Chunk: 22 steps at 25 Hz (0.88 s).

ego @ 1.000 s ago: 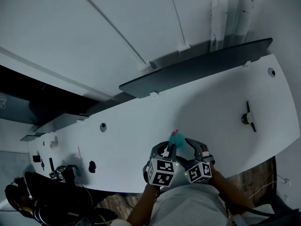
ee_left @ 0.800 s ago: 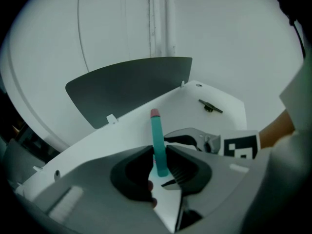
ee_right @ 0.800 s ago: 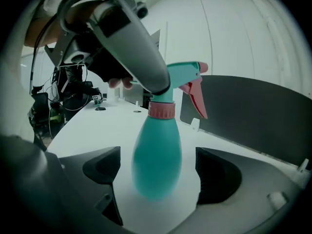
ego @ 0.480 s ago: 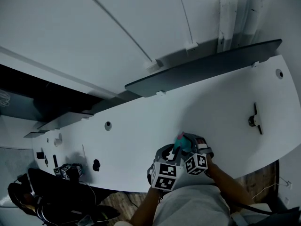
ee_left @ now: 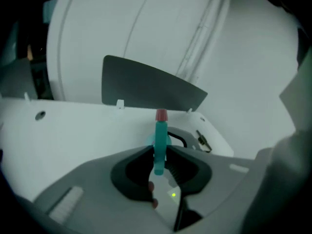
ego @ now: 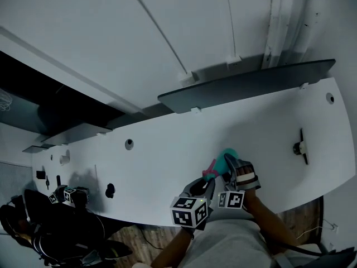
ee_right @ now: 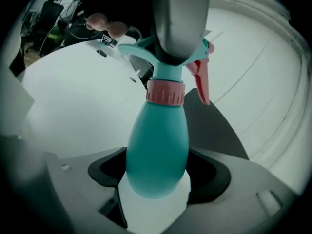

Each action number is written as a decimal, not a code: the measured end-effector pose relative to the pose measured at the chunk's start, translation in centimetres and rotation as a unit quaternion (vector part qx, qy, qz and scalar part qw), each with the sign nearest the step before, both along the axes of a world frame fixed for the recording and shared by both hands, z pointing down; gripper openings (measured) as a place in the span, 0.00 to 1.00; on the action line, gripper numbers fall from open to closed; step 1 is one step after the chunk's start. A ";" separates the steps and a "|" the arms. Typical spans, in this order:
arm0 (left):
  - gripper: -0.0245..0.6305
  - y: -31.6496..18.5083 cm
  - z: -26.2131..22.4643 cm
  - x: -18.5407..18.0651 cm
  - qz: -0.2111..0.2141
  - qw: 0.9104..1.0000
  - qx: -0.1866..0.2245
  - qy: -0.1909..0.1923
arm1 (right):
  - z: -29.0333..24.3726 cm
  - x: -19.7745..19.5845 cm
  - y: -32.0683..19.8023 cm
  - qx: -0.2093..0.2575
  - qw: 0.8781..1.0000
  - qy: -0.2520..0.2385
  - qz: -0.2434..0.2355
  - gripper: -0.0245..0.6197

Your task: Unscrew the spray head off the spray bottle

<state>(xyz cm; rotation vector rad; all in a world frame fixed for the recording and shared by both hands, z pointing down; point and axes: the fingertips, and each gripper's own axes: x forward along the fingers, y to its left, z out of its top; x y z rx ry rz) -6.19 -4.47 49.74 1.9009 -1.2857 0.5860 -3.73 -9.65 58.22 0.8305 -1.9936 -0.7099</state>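
A teal spray bottle with a pink collar and pink trigger is held above the white table's front edge. My right gripper is shut on the bottle's round body. In the left gripper view my left gripper is shut on the thin teal spray head, whose pink nozzle points away. One left finger covers the head's top in the right gripper view. In the head view the left gripper and right gripper sit close together.
The long white table has a dark panel along its back edge and a small black fitting at the right. Round holes mark its left half. A marker cube and cables lie at the far left.
Both grippers have rolled with the bottle between them. The teal body now shows further right and the pink trigger lower left. The right gripper's cube has swung in next to the left one.
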 end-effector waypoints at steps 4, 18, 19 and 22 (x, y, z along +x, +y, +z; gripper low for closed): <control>0.16 0.7 0.0 -1.3 -0.128 0.975 -0.050 0.177 | -1.4 0.3 0.2 0.049 0.998 0.042 0.009 0.63; 0.39 4.3 -3.8 -1.2 0.172 0.944 0.188 -0.208 | -1.9 -0.1 1.9 -0.045 0.998 -0.026 -0.022 0.63; 0.39 4.5 -4.4 -1.3 0.212 0.908 0.224 -0.285 | -1.8 -0.3 2.1 -0.054 0.998 -0.028 -0.034 0.63; 0.39 4.9 -5.3 -0.8 0.303 0.816 0.271 -0.412 | -1.6 -1.0 2.9 -0.066 0.995 -0.019 -0.072 0.63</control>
